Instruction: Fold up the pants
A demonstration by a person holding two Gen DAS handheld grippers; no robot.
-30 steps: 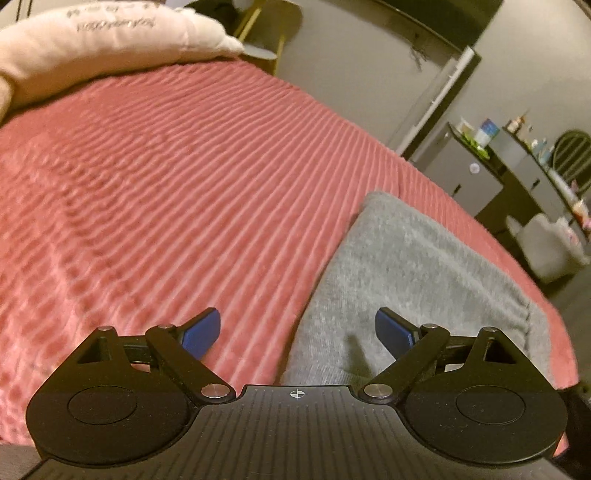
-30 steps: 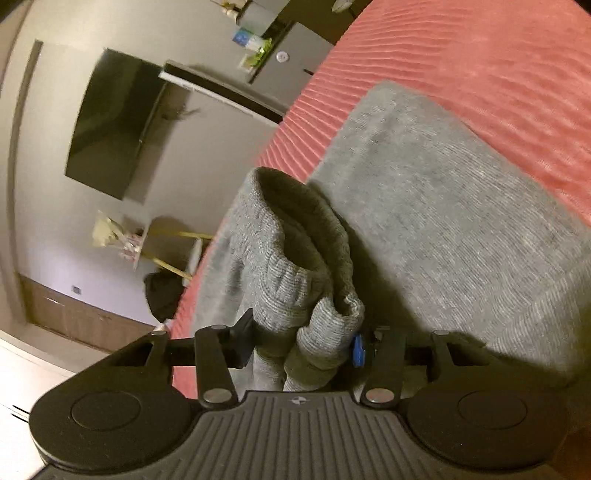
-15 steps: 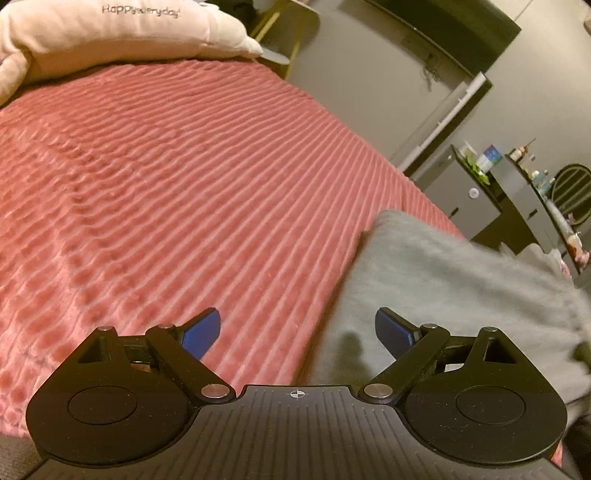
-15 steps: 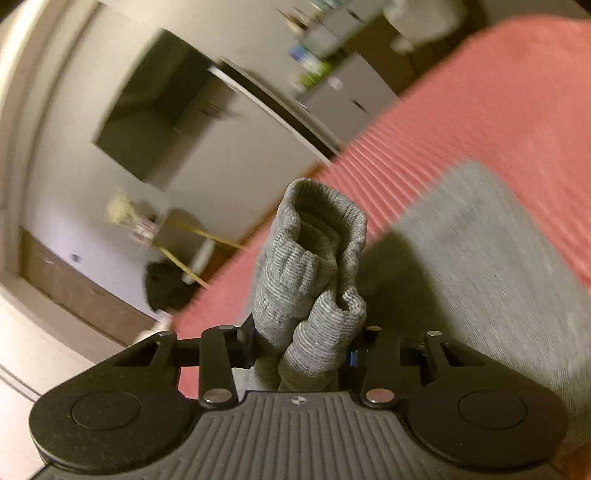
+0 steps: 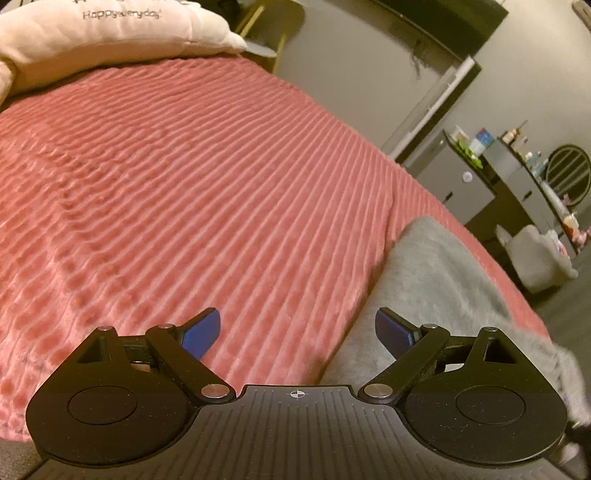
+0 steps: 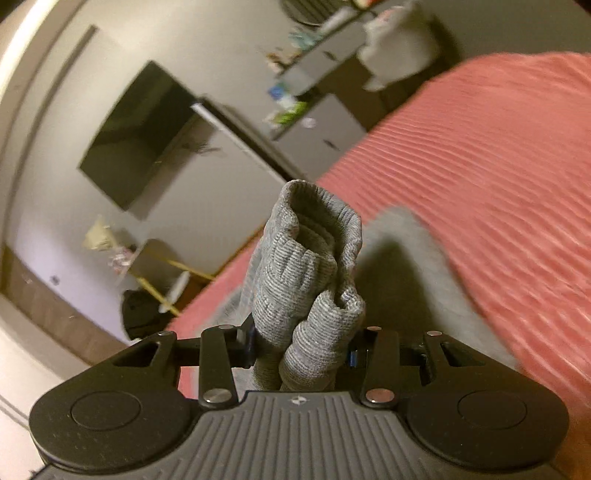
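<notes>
Grey knit pants lie on a pink ribbed bedspread. My left gripper is open and empty, low over the bedspread, with the pants' left edge under its right finger. In the right wrist view my right gripper is shut on the bunched ribbed cuffs of the pants, which stick up between the fingers. The rest of the pants lies below on the bedspread.
A cream pillow lies at the bed's far end. Beyond the bed's right edge stand a grey cabinet with bottles and a white bag. A dark wall TV and a yellow-legged stool show in the right wrist view.
My right gripper has lifted and swung with the cuffs, so less of the flat pants shows. My left gripper has shifted left; the pants sit further right in its view.
</notes>
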